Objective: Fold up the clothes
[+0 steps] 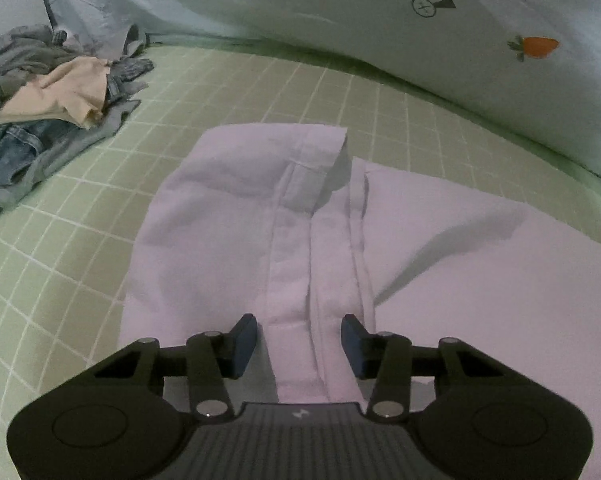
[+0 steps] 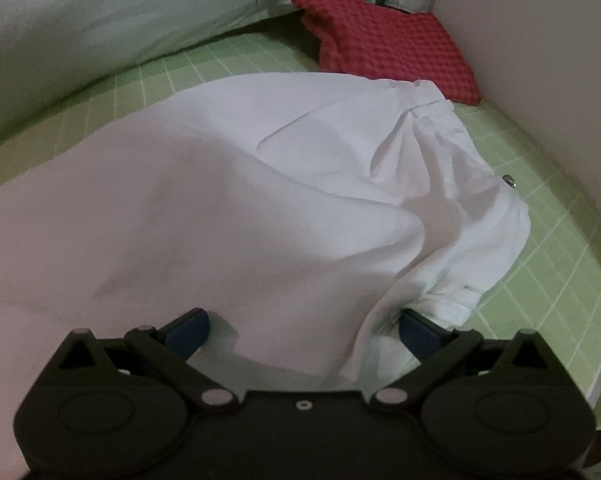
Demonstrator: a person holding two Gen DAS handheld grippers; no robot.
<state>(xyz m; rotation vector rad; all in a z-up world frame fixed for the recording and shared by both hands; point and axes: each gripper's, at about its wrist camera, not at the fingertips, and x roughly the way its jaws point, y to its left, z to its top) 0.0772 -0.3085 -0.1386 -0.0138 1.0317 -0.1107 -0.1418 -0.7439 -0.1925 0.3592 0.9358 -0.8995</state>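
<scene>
On my feeds the white shirt [image 1: 300,240] is spread flat across the green checked bedsheet [image 1: 80,240]. My left gripper [image 1: 299,338] has its fingers apart, straddling the button placket at the near edge. The right gripper [image 2: 304,328] is spread wide too, with bunched fabric between the fingers, though I can't really tell if it touches. A pile of clothes [image 1: 40,100] sits far left and a red cushion [image 2: 388,40] far right.

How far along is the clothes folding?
Early on. The white shirt lies spread on the green bed sheet, one panel turned over. The left tongs and right tongs are open around its cloth. A heap of clothes waits unfolded.
</scene>
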